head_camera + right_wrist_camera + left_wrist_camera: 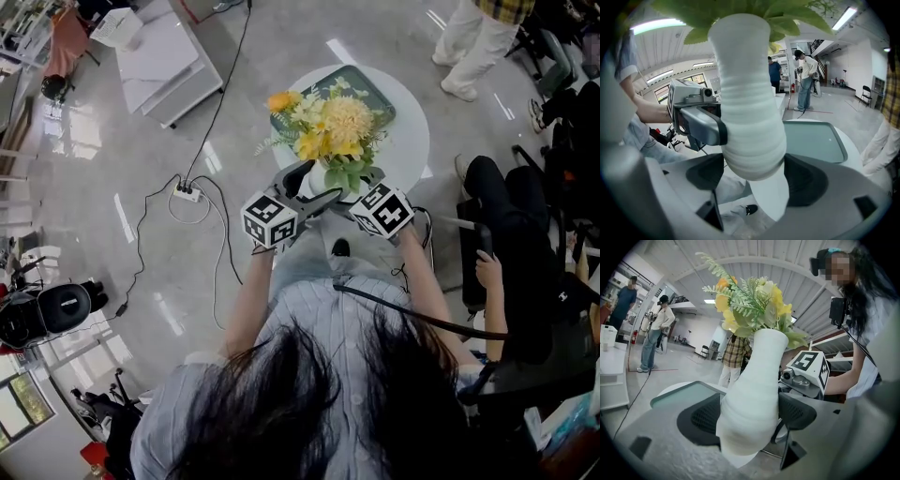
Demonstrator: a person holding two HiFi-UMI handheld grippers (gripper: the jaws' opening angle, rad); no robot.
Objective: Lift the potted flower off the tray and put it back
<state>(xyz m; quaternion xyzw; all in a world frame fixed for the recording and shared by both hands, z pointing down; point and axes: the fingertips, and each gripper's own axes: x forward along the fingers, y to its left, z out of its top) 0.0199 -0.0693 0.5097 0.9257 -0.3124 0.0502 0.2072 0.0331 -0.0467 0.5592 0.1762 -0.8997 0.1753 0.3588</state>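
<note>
The potted flower is a ribbed white vase (752,399) with yellow and orange flowers (333,127). It hangs in the air over the near edge of the round white table (412,131), off the green tray (375,89). My left gripper (312,187) and right gripper (361,192) are both shut on the vase from opposite sides. In the left gripper view, the vase fills the gap of my left gripper (750,416) and the tray (679,392) lies behind at the left. In the right gripper view, my right gripper (754,176) clamps the vase (747,117); the tray (813,138) lies at the right.
A power strip with cables (187,194) lies on the floor left of the table. One person sits at the right (506,216) and another stands beyond the table (469,47). A white bench (159,56) stands at the upper left.
</note>
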